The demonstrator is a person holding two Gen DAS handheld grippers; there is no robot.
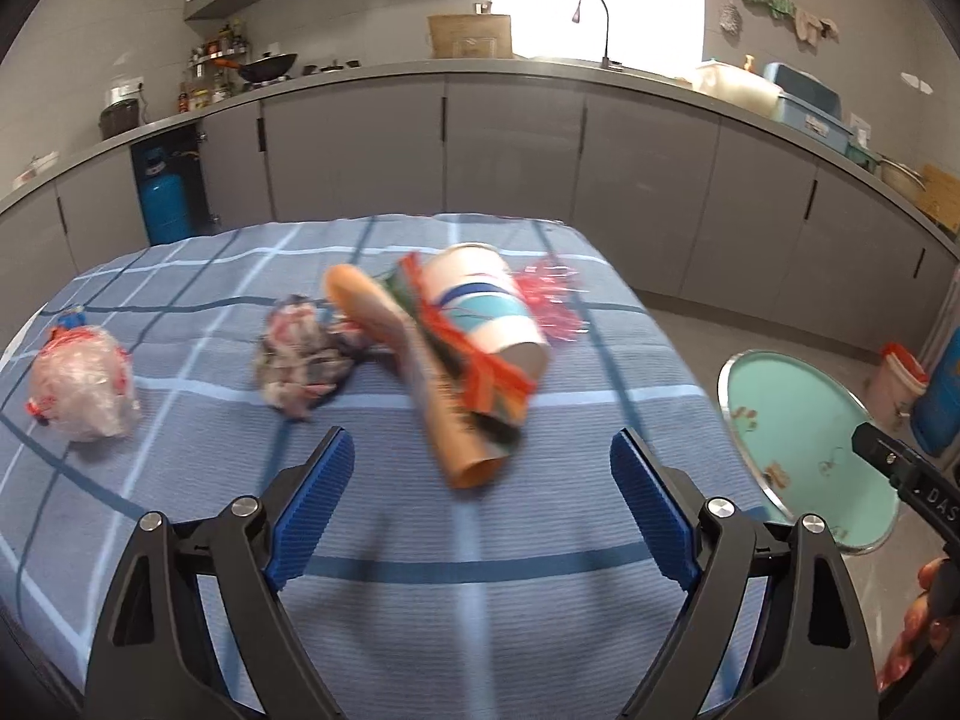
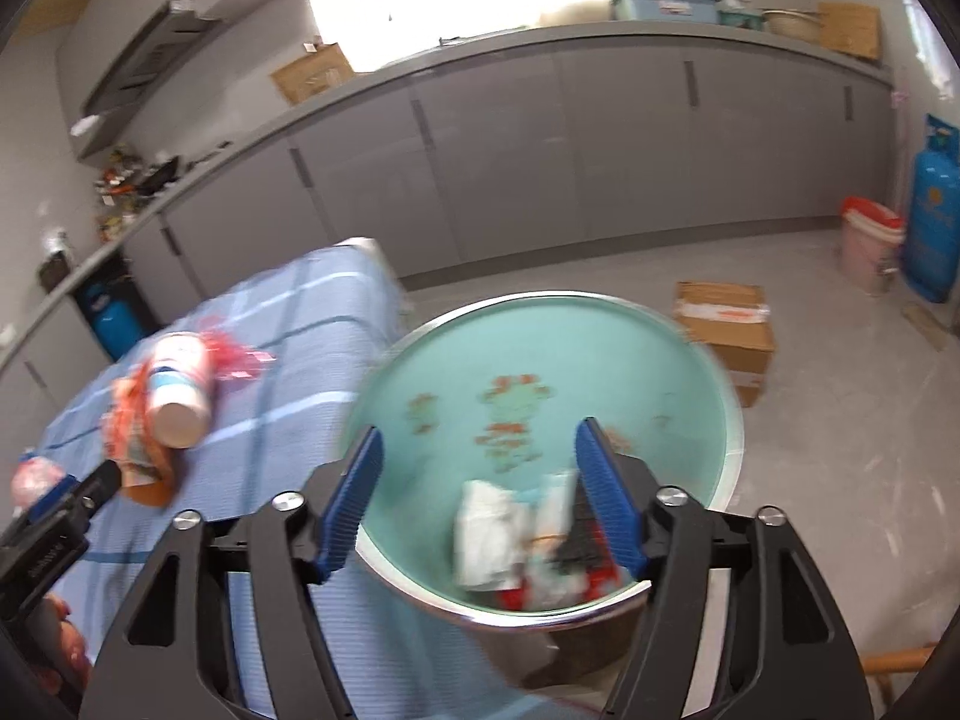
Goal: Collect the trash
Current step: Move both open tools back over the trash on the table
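Note:
On the blue checked tablecloth point(image 1: 420, 540) lie a paper cup point(image 1: 486, 306) on its side, an orange snack wrapper point(image 1: 444, 384), a crumpled dark wrapper point(image 1: 300, 360), a clear plastic bag ball point(image 1: 84, 384) and a pink wrapper point(image 1: 552, 300). My left gripper point(image 1: 480, 480) is open and empty, just short of the orange wrapper. My right gripper point(image 2: 477, 474) is open over the turquoise round basin point(image 2: 660, 360), above white and red trash point(image 2: 516, 540) lying in it. The cup point(image 2: 177, 384) and orange wrapper point(image 2: 129, 438) also show in the right wrist view.
The basin point(image 1: 804, 420) stands right of the table edge. A cardboard box point(image 2: 726, 330), a pink bin point(image 2: 867, 246) and a blue gas cylinder point(image 2: 933, 216) stand on the floor. Grey kitchen cabinets point(image 1: 510, 144) run behind.

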